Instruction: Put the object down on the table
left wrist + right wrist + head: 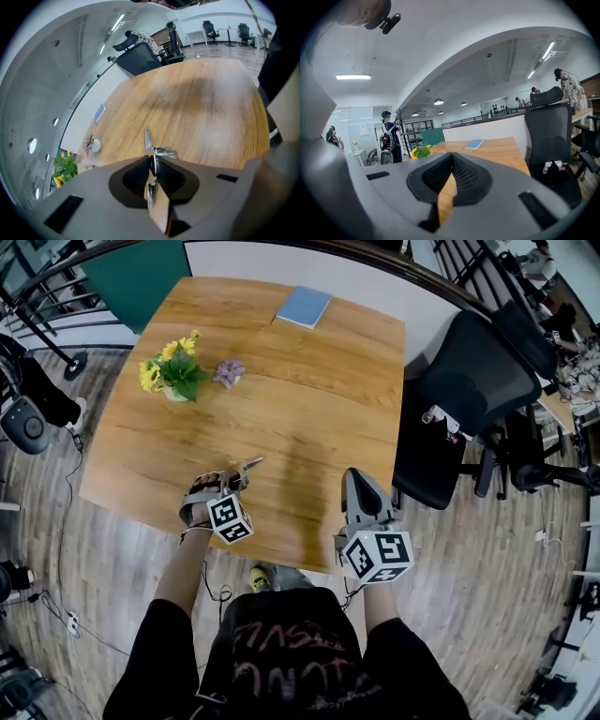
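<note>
The small metal clip (pixel 157 152) sits between the tips of the left claw (pixel 152 161), and the ribbed pads are clamped on it; one silver handle sticks out past the tips, toward 12 o'clock in the left gripper view. In the head view the clip (pixel 249 465) is over the near part of the wooden tabletop (pixel 309 381), at about 7 o'clock from its middle. I cannot tell if it touches the wood. The right claw (pixel 359 476) is at about 5 o'clock over the near edge, its jaws together and with nothing between them. At 10 o'clock on the tabletop stands a pot of yellow flowers (pixel 173 371), with a small purple flower (pixel 230 372) just beside it. A blue notebook (pixel 304 307) lies at 12 o'clock, near the far edge. A black office chair (pixel 469 381) stands at 3 o'clock, off the tabletop
</note>
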`<action>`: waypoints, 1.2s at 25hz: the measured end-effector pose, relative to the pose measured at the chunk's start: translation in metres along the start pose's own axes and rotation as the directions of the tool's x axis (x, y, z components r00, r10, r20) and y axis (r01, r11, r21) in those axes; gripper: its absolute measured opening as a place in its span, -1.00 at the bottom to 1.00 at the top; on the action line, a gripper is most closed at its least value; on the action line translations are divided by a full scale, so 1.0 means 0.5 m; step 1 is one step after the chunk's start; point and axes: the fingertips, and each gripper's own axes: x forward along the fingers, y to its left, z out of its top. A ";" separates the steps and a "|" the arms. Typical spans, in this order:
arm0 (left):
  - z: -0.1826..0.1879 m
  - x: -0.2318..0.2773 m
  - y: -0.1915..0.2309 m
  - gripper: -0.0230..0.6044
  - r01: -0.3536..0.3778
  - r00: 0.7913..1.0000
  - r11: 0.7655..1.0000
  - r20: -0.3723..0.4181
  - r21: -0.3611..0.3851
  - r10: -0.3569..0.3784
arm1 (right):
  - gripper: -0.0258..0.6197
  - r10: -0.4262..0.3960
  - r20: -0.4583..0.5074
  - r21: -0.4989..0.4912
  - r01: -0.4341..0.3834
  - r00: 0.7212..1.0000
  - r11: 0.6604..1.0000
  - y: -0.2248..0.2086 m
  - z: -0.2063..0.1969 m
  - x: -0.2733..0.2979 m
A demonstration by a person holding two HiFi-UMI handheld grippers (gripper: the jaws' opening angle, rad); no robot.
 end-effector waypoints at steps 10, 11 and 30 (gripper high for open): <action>0.005 0.007 -0.030 -0.68 0.028 1.000 1.000 -0.006 -0.002 -0.028 | -0.91 -0.007 -0.008 0.008 0.007 1.000 1.000 -0.008 -0.007 -0.011; 0.005 0.007 -0.029 -0.68 0.028 1.000 1.000 -0.006 -0.003 -0.028 | -0.91 -0.007 -0.008 0.008 0.007 1.000 1.000 -0.008 -0.005 -0.011; 0.034 -0.028 -0.018 -0.45 0.036 0.998 0.996 0.056 -0.080 -0.032 | -0.91 -0.015 0.004 0.015 0.015 1.000 1.000 -0.010 0.001 -0.030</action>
